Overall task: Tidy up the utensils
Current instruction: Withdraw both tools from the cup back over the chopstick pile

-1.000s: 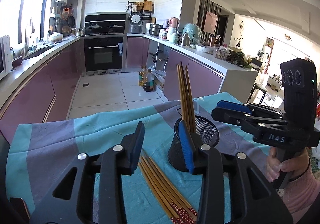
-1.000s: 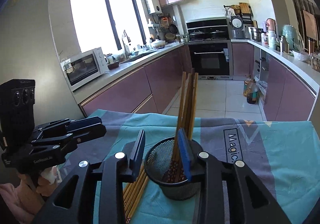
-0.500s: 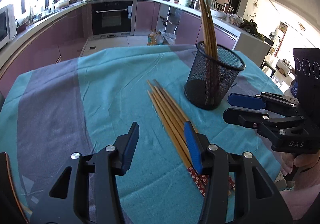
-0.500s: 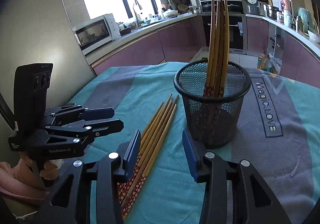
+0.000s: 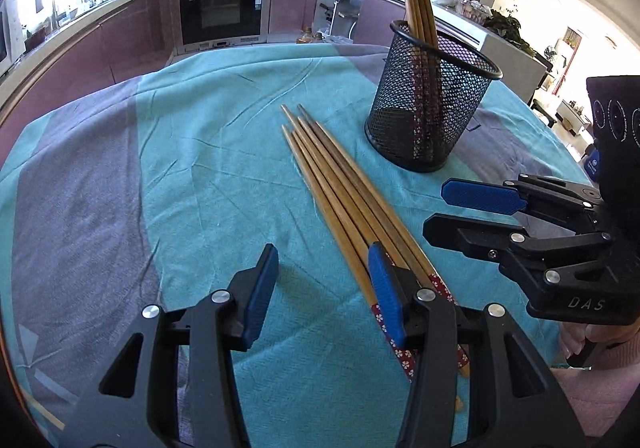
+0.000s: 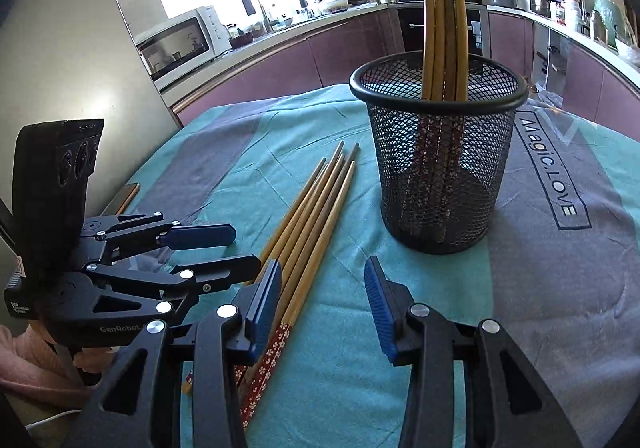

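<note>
Several wooden chopsticks (image 5: 340,184) with red flowered ends lie side by side on the teal tablecloth; they also show in the right wrist view (image 6: 316,216). A black mesh holder (image 5: 432,104) stands upright to their right with several chopsticks in it, also seen in the right wrist view (image 6: 440,152). My left gripper (image 5: 324,276) is open and empty, low over the cloth, its right finger over the chopsticks' red ends. My right gripper (image 6: 320,300) is open and empty, near the same ends; it shows in the left wrist view (image 5: 448,208).
The tablecloth (image 5: 160,168) covers a round table whose edge falls away to a kitchen floor behind. A phone-like object (image 6: 124,196) lies at the table's left edge. Purple kitchen cabinets, an oven and a microwave (image 6: 176,44) stand far behind.
Both grippers have drawn back from the mesh holder and come down toward the red ends of the loose chopsticks. Both stayed open. The chopsticks and the holder have not moved.
</note>
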Motion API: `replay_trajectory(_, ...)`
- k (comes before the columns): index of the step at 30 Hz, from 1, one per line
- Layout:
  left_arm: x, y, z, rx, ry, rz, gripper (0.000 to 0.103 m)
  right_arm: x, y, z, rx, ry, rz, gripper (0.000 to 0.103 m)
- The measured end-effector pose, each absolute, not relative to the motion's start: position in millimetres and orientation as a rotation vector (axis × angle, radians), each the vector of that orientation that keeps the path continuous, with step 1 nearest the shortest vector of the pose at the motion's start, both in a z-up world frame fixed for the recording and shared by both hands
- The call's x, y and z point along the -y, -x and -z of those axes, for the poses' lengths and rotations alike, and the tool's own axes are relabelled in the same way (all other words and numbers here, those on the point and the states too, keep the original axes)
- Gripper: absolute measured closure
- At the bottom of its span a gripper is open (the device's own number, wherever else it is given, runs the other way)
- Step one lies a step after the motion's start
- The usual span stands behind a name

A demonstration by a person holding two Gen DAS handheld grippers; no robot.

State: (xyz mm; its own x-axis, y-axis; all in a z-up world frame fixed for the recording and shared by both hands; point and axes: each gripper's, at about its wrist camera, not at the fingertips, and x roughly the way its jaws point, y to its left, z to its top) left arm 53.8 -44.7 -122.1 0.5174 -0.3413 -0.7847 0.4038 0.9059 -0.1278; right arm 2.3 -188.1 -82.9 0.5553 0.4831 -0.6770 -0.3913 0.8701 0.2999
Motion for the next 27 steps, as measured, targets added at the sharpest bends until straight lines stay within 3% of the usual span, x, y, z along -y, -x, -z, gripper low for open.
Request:
replay_trajectory(17, 49, -58, 128, -0.933, -0.095, 0.404, 0.058, 178, -4, 90, -0.845, -0.09, -0.501, 0.062)
replay_trajectory(22, 49, -58, 131, -0.932, -0.114, 0.381, 0.066, 173, -6, 91, -0.849, -0.078, -0.494, 0.062)
replay_trajectory(27, 47, -58, 131, -0.933, -0.109, 0.381, 0.067, 166, -8, 92, -0.857, -0.053, -0.478, 0.062)
